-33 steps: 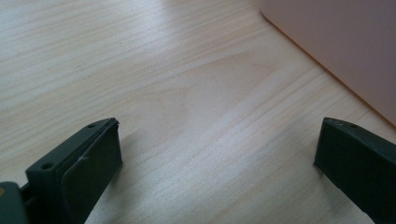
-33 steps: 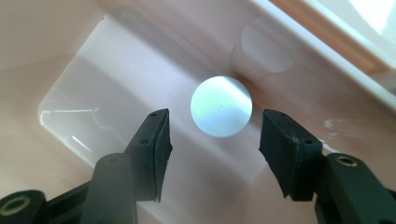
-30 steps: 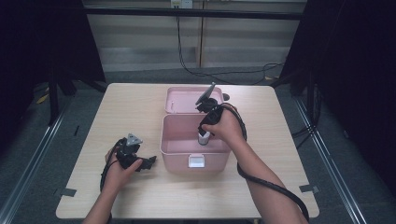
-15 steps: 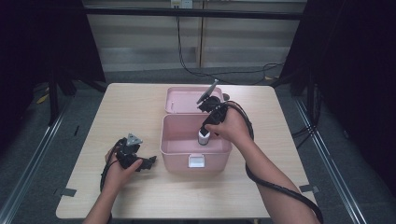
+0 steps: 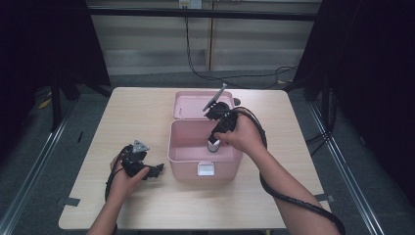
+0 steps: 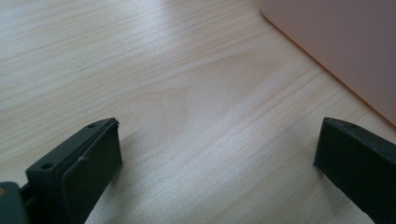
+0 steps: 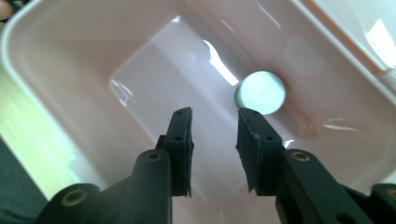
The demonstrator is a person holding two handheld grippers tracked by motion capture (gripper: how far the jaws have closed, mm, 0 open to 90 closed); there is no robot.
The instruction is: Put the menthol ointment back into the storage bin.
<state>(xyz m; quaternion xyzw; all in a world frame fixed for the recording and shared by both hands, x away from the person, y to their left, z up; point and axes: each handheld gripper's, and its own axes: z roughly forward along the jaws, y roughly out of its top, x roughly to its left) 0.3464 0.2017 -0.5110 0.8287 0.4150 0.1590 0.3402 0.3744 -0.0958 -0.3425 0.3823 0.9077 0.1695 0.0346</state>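
1. In the high view, the right gripper point(image 5: 214, 145) and the hand holding it cover part of the inside of the pink box point(image 5: 186, 147), so the white-topped object on the box floor is hidden.
2. In the right gripper view, the white-topped object point(image 7: 261, 92) is blurred; what it is cannot be told.
3. In the left gripper view, the box is cut off by the upper right edge.

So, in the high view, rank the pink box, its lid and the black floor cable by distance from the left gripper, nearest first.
From the left gripper:
1. Pink box, just to its right.
2. Pink lid, farther back on the table, behind the box.
3. Black floor cable, beyond the table's far edge.
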